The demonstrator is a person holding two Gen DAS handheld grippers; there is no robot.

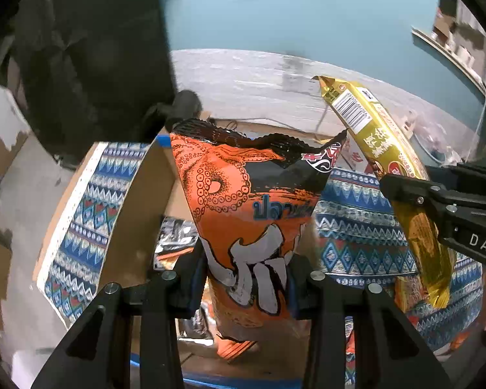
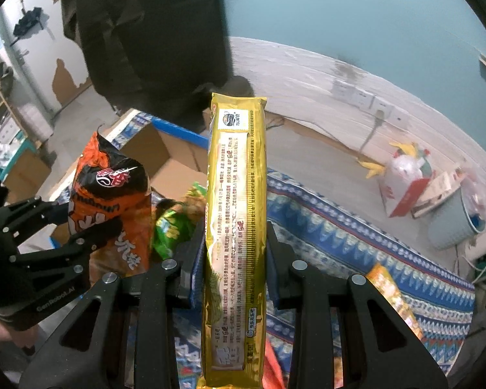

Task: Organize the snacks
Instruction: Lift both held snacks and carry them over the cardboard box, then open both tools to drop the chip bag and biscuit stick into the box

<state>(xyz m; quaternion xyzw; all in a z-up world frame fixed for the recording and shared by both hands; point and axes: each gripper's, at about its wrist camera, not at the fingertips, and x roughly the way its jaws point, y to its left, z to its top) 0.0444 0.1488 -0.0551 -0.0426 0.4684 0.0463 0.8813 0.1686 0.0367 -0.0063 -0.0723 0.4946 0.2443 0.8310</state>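
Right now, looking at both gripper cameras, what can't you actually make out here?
- Cardboard box contents: left wrist view, mostly hidden behind the orange snack bag.
- Yellow packet lower end: right wrist view, cut off by the bottom edge.
- Small packets on the patterned cloth: right wrist view, blurred and half hidden by the right gripper.

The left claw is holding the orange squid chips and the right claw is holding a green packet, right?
Not quite. The right gripper is shut on a long gold packet, as the right wrist view shows. The left gripper does hold the orange squid bag.
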